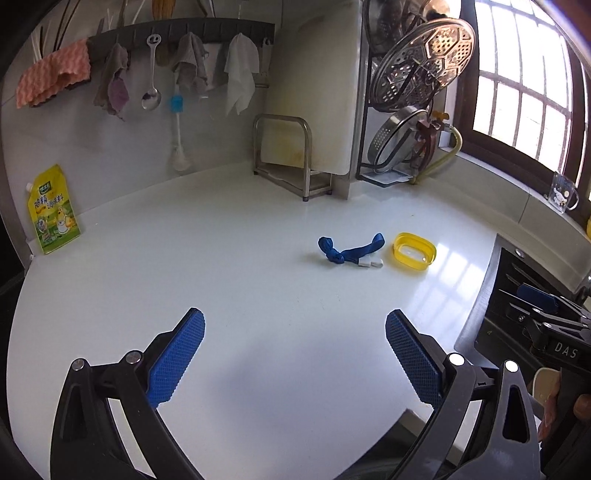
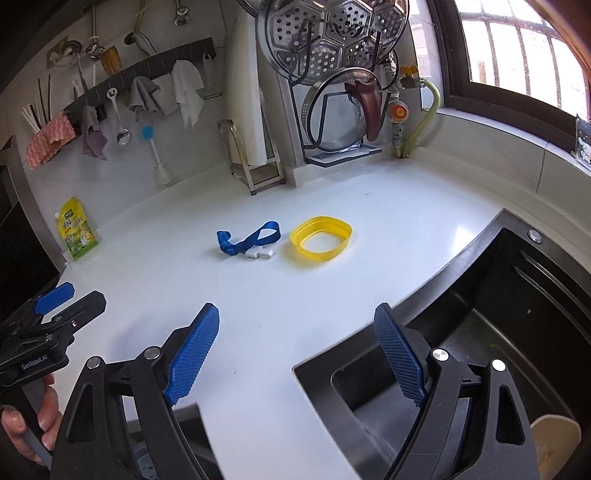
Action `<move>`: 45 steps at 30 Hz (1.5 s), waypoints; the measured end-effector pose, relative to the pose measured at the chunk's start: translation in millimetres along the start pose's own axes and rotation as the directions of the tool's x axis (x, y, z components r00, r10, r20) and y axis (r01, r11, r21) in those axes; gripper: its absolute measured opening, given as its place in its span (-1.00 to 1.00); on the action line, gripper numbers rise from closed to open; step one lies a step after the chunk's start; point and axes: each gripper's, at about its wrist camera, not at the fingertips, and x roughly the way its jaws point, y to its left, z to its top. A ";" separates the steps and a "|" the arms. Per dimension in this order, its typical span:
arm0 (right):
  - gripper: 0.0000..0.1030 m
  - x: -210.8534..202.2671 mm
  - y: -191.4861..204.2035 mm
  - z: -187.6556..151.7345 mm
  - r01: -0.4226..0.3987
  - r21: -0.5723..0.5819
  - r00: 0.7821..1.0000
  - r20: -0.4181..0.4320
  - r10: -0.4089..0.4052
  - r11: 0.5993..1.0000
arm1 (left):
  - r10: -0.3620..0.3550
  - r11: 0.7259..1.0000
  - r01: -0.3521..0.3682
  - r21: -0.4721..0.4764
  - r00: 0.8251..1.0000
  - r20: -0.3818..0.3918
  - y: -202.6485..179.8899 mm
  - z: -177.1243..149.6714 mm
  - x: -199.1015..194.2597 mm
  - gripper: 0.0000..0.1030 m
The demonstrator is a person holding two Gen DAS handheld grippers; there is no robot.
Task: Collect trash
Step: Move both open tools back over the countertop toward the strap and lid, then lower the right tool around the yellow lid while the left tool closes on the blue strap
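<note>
Left wrist view: blue strap [image 1: 349, 252] lies well beyond spread jaws.

We count two items lying loose on the white counter [image 1: 258, 295]: one knotted blue strap [image 1: 349, 251] with a white clip, one yellow plastic ring [image 1: 414, 253] just beside it; one yellow-green sauce pouch [image 1: 53, 210] stands against the wall. On the hook rail [image 1: 184, 31] we tally four hanging cloths: one pink [image 1: 51, 74], two grey [image 1: 116, 81], one white [image 1: 240, 72]; also one ladle [image 1: 151, 74] and one blue-headed bottle brush [image 1: 177, 129]. We note two perforated steamer plates [image 1: 424, 62] in the rack, one glass mug [image 1: 563, 192] on the sill, one black sink [image 2: 498, 295].
</note>
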 end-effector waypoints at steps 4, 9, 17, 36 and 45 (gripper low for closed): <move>0.59 41.6 -12.8 20.8 0.008 0.021 0.999 -0.051 -0.007 1.000 | 0.031 1.000 -0.031 -0.001 1.000 -0.003 -2.2 13.0 27.8 0.88; 0.59 87.6 -20.4 36.2 0.012 0.056 0.994 -0.109 -0.006 0.998 | 0.055 0.998 -0.055 0.005 0.998 -0.011 -4.0 23.9 57.2 0.88; 0.59 132.5 -24.0 49.1 0.028 0.100 0.984 -0.179 -0.010 0.995 | 0.057 0.998 -0.057 0.008 0.998 -0.026 -1.3 26.2 81.7 0.88; 0.58 177.7 -2.5 65.6 0.135 -0.006 0.969 -0.210 -0.134 0.991 | 0.007 1.000 -0.008 -0.012 0.999 -0.044 -0.6 23.8 90.9 0.87; 0.32 172.9 -9.0 65.7 0.105 0.023 0.977 -0.190 -0.099 0.994 | 0.031 0.999 -0.031 -0.013 0.999 -0.037 -4.1 26.5 92.3 0.87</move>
